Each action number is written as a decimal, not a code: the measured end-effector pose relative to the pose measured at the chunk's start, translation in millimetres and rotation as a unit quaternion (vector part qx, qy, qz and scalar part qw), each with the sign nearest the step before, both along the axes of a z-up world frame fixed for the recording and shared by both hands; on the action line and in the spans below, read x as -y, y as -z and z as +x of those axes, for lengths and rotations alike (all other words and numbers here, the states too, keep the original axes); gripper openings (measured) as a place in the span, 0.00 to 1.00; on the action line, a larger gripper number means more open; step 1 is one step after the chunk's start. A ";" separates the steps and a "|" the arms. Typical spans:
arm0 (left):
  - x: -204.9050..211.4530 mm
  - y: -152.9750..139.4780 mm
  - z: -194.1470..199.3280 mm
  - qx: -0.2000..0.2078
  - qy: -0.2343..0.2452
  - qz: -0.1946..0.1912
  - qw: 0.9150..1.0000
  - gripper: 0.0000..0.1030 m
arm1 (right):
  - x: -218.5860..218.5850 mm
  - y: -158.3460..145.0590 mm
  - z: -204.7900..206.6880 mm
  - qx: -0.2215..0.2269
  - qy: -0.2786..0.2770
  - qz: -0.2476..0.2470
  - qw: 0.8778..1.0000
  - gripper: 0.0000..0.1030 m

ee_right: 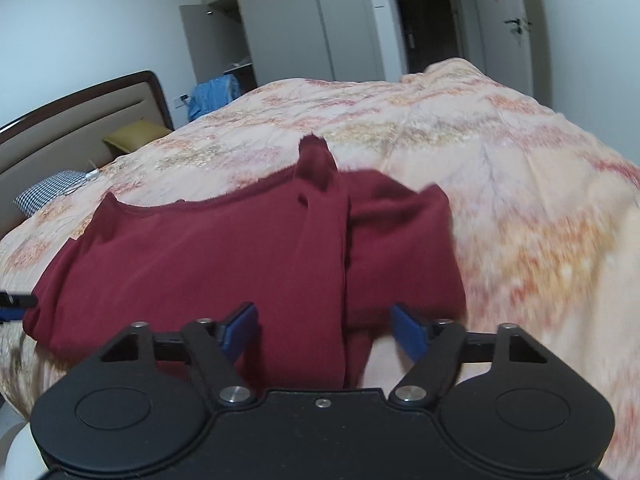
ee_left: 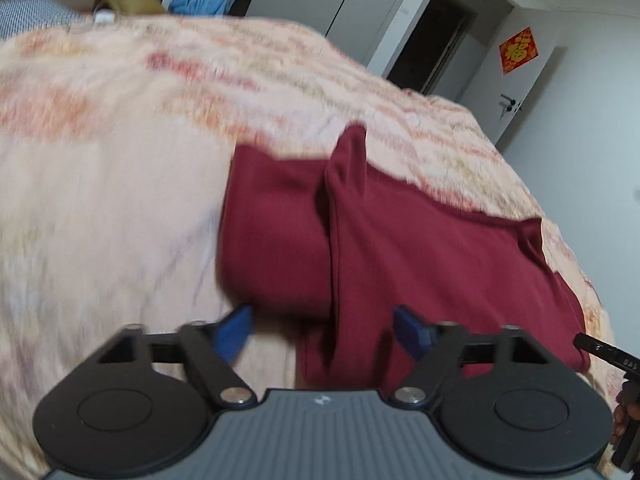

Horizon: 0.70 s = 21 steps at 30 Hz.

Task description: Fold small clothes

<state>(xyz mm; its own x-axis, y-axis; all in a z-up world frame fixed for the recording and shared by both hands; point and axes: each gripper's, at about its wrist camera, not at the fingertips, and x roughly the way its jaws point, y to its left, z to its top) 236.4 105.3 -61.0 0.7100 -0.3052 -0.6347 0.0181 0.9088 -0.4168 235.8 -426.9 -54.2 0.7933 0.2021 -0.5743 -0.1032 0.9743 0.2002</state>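
The dark red garment (ee_left: 400, 248) lies flat on the bed (ee_left: 120, 184), spread over a peach floral quilt, with one narrow sleeve (ee_left: 344, 208) laid along its middle from 6 o'clock toward 12 o'clock.

Left hand-held gripper (ee_left: 324, 328): jaws stand well apart, blue fingertips (ee_left: 236, 332) clear of the cloth — nothing is gripped. The near edge of the garment and the sleeve end lie in the gap between them.

Right hand-held gripper (ee_right: 324, 330): jaws likewise well apart and holding nothing. The garment (ee_right: 200, 256) fills the area from 9 o'clock to 12 o'clock of this view, and the sleeve (ee_right: 320, 240) runs between the blue fingertips (ee_right: 408, 332) — no pad presses on it.

At 9 o'clock in the right wrist view, the tip of the left tool shows at the garment's edge. Background detail is blurred.
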 end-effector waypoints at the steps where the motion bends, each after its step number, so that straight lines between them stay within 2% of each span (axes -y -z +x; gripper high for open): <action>1: -0.6 3.0 -4.8 -0.003 -0.001 -0.007 1.000 0.66 | -0.2 2.1 -4.0 -0.001 0.003 0.006 1.000 0.55; 4: 2.3 3.5 -15.0 0.002 0.004 -0.013 1.000 0.63 | -2.6 6.5 -10.9 -0.007 0.011 0.016 1.000 0.44; 5: 4.2 2.3 -15.5 0.002 0.007 -0.014 1.000 0.58 | -3.6 6.6 -11.8 -0.004 0.012 0.016 1.000 0.41; 7: 8.3 0.9 -13.8 0.000 0.011 -0.010 1.000 0.22 | -4.7 5.4 -10.0 -0.005 0.016 0.016 1.000 0.19; 8: 10.0 0.4 -12.0 -0.007 0.004 -0.003 1.000 0.18 | -4.3 4.0 -8.8 -0.007 0.024 0.015 1.000 0.11; 10: 9.1 -4.1 -10.1 -0.018 -0.011 -0.007 1.000 0.15 | 1.2 -2.9 -8.3 -0.006 0.036 0.031 0.999 0.08; 14: 0.9 -26.8 -23.7 0.019 -0.033 -0.021 0.999 0.12 | 10.0 -25.5 -18.3 0.007 0.039 0.043 0.998 0.06; 16: -6.9 -31.5 -29.5 0.020 -0.044 -0.045 0.998 0.12 | 13.5 -31.7 -23.9 0.002 0.037 0.045 0.998 0.06; 18: -11.4 -28.2 -31.3 0.013 -0.048 -0.057 0.997 0.12 | 16.4 -29.8 -27.9 -0.006 0.037 0.048 0.998 0.06; 21: -8.9 -13.0 -29.1 -0.009 -0.048 -0.043 0.998 0.12 | 16.3 -15.4 -28.4 -0.022 0.037 0.045 0.998 0.06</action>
<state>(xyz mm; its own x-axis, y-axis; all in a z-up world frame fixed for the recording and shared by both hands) 207.2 114.2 -48.0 0.7272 -0.2908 -0.6218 -0.0749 0.8668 -0.4930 207.4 -443.2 -38.8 0.7828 0.1956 -0.5908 -0.0206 0.9569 0.2896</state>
